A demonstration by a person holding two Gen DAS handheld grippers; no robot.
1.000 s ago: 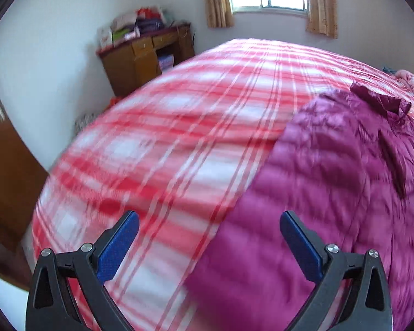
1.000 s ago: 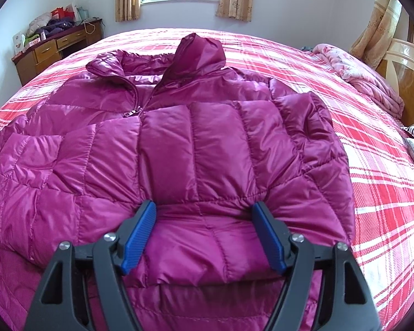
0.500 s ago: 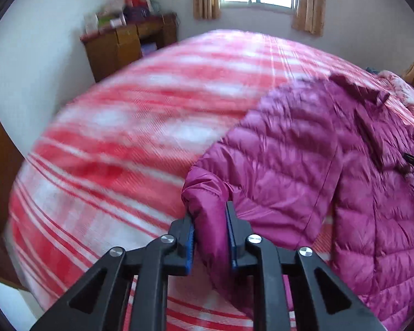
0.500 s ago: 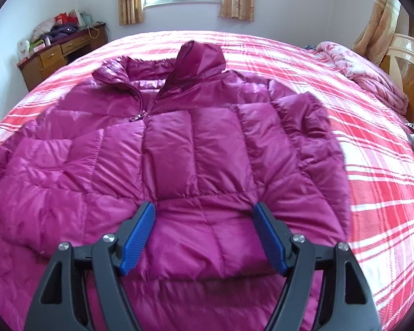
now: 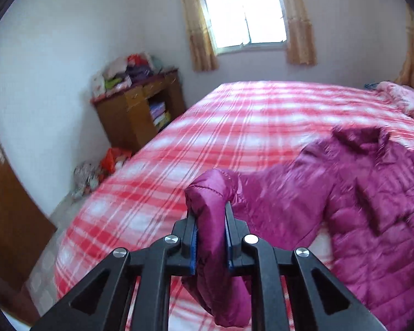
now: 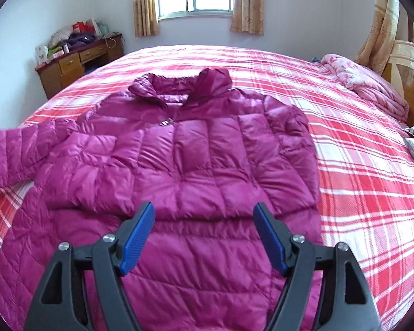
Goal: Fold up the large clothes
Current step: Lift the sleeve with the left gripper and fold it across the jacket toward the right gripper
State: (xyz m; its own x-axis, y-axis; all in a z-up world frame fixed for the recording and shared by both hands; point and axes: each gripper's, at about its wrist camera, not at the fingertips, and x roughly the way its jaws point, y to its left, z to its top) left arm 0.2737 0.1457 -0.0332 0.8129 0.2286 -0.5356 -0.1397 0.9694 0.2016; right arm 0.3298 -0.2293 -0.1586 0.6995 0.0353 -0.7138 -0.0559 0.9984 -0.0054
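Lifted higher, left tongs (image 5: 211, 237) clamp blurred sleeve (image 5: 212, 207); right tongs (image 6: 204, 237) gape.

Bright window (image 5: 244, 16) daylight; motion blur

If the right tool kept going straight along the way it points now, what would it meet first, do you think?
Most likely the magenta puffer jacket: the open right tool points at its lower front panel spread on the bed. How near the fabric lies is hard to judge.
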